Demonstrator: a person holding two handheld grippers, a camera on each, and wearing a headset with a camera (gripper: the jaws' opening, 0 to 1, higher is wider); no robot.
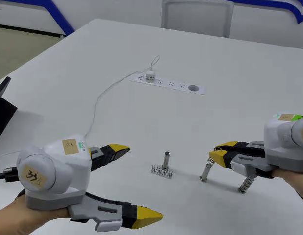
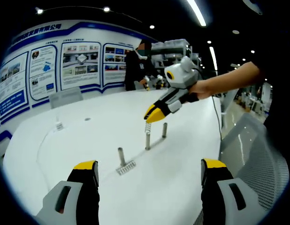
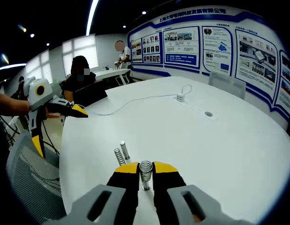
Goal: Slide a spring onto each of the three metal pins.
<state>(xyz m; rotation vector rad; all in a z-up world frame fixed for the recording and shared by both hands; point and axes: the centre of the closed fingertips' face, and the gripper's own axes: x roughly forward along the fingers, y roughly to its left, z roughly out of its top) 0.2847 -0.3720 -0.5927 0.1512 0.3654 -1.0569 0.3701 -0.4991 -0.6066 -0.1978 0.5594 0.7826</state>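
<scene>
Three metal pins stand on the white table (image 1: 141,68). The middle pin (image 1: 165,159) (image 2: 121,156) (image 3: 124,150) is bare, with a loose spring (image 1: 161,171) (image 2: 126,167) (image 3: 118,157) lying at its base. My right gripper (image 1: 219,152) (image 3: 145,169) (image 2: 154,114) is shut on a second spring (image 3: 145,171) (image 2: 147,127), held at the top of another pin (image 1: 207,171) (image 2: 147,141). The third pin (image 1: 246,183) (image 2: 164,130), under the right gripper, looks wrapped in coils. My left gripper (image 1: 137,183) (image 2: 149,176) (image 3: 65,110) hangs open to the left of the pins, holding nothing.
A white power strip (image 1: 168,84) with a plugged adapter and a cable (image 1: 100,100) lies farther back on the table. A dark object (image 1: 2,110) sits at the left edge. A chair (image 1: 198,17) stands beyond the far side. People sit in the background.
</scene>
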